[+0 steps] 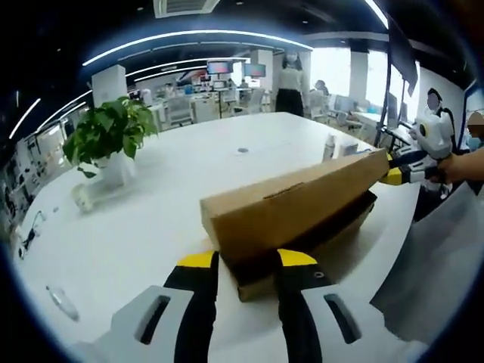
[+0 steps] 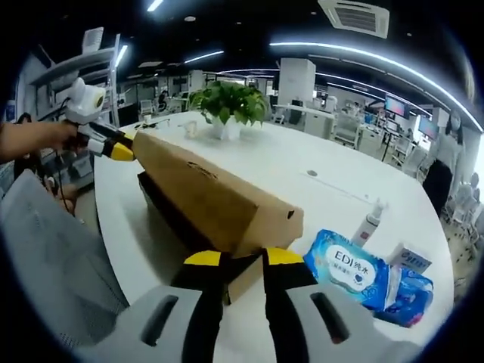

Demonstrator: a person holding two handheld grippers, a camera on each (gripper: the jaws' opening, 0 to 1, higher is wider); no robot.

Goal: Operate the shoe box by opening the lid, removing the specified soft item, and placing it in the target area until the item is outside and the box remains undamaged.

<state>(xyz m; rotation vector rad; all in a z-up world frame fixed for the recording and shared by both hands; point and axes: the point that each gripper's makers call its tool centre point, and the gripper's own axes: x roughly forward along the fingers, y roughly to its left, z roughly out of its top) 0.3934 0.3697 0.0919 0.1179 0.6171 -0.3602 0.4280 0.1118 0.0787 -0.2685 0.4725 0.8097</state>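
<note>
each tool [image 1: 246, 261] [image 2: 242, 259] has black jaws, yellow tips and a white slotted body.

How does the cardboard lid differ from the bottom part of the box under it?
The lid is tilted up, raised off the box base, which sits flat on the white table. The lid's outer face is light brown and lit; the base beneath looks dark and shadowed. A gripper holds each end of the lid, none the base. Both are long brown cardboard.
</note>
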